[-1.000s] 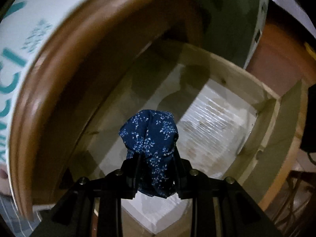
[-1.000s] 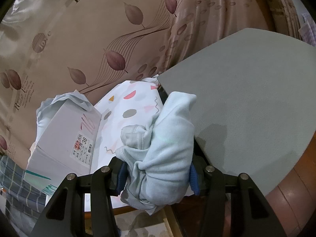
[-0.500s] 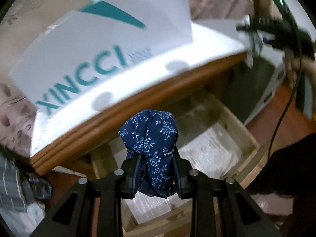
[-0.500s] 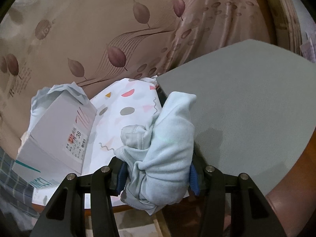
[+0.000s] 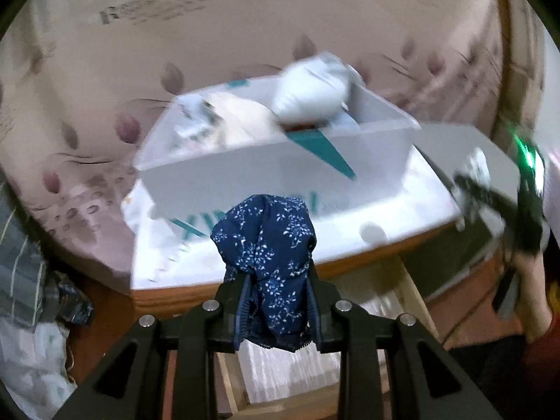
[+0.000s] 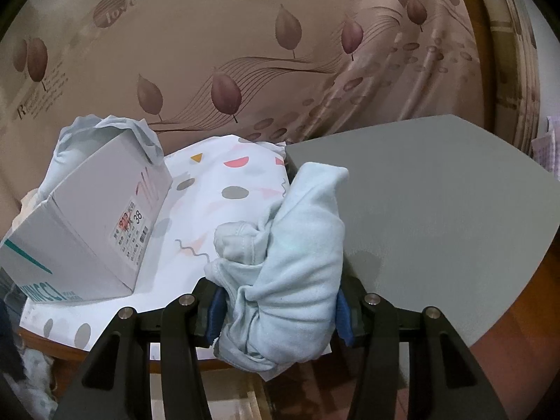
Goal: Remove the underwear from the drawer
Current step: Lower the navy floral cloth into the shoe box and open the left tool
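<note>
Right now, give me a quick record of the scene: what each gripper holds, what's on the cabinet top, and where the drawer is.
left gripper: shut on navy floral underwear
right gripper: shut on pale blue underwear
cabinet top: patterned white cloth with a white shoe box on it
box contents: light-coloured clothes, blurred
beside the cloth: flat grey board
drawer: open below the cabinet top, under the left gripper
backdrop: leaf-print curtain
</note>
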A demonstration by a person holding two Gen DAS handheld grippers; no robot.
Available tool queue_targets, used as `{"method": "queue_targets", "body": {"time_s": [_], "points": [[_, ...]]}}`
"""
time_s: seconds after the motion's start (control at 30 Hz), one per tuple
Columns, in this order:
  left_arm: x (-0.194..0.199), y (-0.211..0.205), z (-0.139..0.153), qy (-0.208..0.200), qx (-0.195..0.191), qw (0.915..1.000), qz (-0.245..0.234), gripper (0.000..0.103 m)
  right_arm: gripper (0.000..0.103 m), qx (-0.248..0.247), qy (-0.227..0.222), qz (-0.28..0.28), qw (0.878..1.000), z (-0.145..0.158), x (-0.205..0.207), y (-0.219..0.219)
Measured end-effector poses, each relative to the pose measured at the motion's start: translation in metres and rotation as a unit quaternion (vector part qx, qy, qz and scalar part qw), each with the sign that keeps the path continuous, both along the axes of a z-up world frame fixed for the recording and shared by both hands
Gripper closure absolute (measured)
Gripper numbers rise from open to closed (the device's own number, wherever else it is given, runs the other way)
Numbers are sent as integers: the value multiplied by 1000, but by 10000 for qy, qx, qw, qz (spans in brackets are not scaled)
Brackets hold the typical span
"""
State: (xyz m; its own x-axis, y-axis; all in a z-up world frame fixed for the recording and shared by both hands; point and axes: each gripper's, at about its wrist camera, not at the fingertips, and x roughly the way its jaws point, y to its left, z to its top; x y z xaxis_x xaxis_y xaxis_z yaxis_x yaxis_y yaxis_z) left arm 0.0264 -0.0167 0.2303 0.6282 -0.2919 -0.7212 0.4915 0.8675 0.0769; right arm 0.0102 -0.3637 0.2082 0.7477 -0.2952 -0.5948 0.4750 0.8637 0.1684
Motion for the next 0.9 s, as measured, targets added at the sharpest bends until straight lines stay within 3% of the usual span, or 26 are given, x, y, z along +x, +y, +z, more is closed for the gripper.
{"method": "queue_targets", "body": {"time_s": [0.43, 0.6, 0.9], "points": [[51, 2, 90, -295, -263, 9980, 499, 75, 56, -237, 88, -2, 9997, 2, 4, 7], [81, -5, 107, -308, -346, 9967, 664, 75, 56, -258, 88, 0, 9996, 2, 4, 7], [130, -21, 119, -283, -128, 9963, 796, 75, 56, -270, 75, 32, 9996, 2, 4, 9]]}}
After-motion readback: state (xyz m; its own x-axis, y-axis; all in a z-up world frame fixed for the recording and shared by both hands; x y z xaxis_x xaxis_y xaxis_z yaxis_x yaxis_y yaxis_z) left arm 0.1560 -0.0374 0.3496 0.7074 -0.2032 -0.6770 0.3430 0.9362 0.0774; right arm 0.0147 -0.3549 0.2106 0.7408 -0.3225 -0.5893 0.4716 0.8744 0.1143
